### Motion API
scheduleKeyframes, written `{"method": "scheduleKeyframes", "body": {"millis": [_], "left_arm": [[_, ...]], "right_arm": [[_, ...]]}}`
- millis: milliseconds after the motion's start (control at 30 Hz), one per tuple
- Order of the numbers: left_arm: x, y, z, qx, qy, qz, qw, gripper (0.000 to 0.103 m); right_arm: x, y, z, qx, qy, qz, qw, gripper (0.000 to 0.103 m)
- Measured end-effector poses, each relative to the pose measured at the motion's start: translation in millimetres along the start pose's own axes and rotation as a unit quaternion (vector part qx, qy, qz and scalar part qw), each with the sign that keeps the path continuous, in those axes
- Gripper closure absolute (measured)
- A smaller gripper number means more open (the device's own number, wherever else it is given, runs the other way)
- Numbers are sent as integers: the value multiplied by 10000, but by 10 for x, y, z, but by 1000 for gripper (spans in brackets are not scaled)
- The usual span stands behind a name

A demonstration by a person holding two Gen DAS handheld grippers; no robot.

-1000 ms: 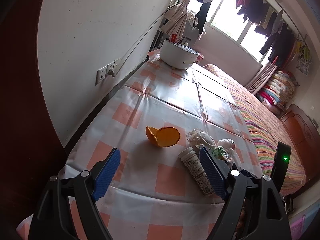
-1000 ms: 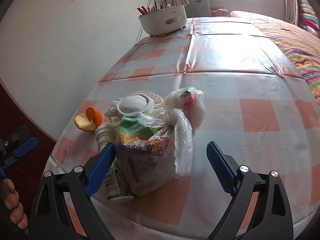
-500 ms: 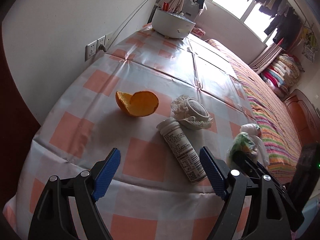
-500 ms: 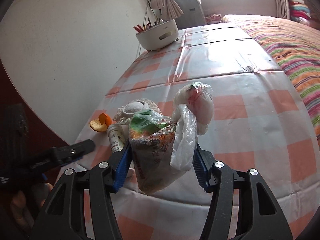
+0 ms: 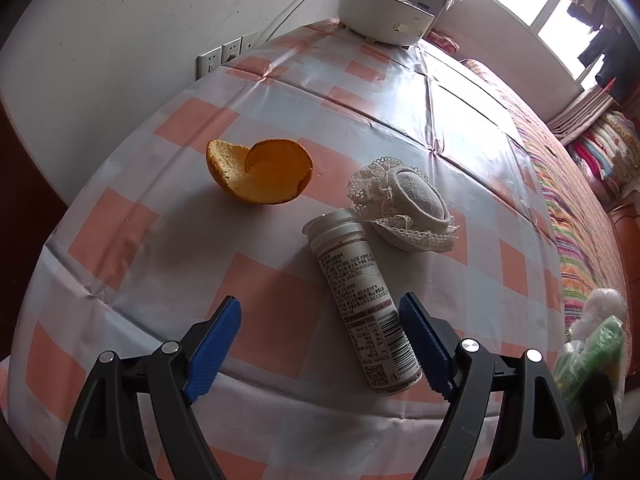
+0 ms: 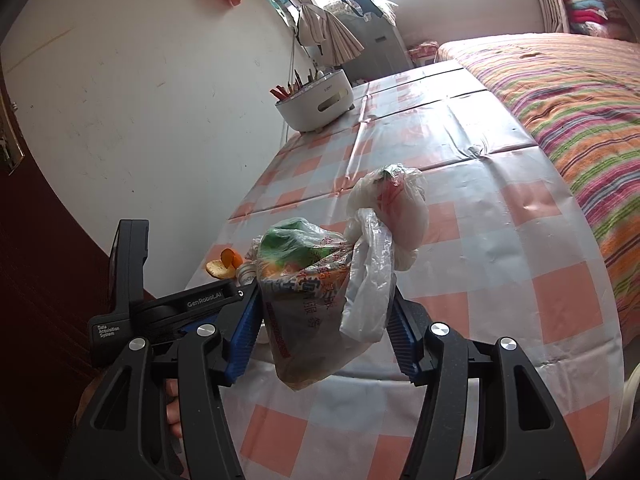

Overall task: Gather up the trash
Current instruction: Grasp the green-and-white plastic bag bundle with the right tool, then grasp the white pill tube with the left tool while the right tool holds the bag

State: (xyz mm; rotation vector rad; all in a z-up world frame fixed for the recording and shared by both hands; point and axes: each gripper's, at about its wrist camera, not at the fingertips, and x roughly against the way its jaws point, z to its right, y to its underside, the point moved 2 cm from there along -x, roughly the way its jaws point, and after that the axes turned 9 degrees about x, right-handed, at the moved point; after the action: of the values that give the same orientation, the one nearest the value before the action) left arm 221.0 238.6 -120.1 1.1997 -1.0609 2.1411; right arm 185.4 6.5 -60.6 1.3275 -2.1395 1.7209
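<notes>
An orange peel (image 5: 260, 176), a white labelled bottle (image 5: 360, 300) on its side and a lace-trimmed round piece (image 5: 404, 204) lie on the checked tablecloth (image 5: 120, 240). My left gripper (image 5: 320, 312) hangs open above the table's near end, and the bottle's lower part lies just inside its right finger. My right gripper (image 6: 324, 312) is shut on a knotted plastic bag of trash (image 6: 320, 292), held up off the table. That bag (image 5: 592, 344) shows at the right edge of the left wrist view. The peel (image 6: 224, 266) and bottle cap (image 6: 246, 274) peek out behind the bag.
A white round holder (image 6: 316, 104) with sticks stands at the table's far end by the wall. Wall sockets (image 5: 220, 56) sit at the table's left edge. A bed with a striped blanket (image 6: 560, 100) runs along the right side. A hand (image 6: 172, 412) grips the left tool.
The right gripper closed on the plastic bag and lifted it off the table to the right. The left gripper came nearer the table and tilted down over the bottle, staying open.
</notes>
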Motion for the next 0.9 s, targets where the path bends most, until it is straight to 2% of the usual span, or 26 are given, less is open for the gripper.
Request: {"method": "scheduleKeyframes", "body": {"millis": [333,467,900], "left_arm": [[-61,3,95,-195,-173,110,9996,25],[-62,8,121,-324,-155,160,9992,34],[-62,26,140,-497,-73,198,9985,53]], "right_arm": [[161,55,108,-11,28,74,10000,47],[189,62,113,-9,38,90,10000,47],[235,78,90,25,65,122,9999,47]]}}
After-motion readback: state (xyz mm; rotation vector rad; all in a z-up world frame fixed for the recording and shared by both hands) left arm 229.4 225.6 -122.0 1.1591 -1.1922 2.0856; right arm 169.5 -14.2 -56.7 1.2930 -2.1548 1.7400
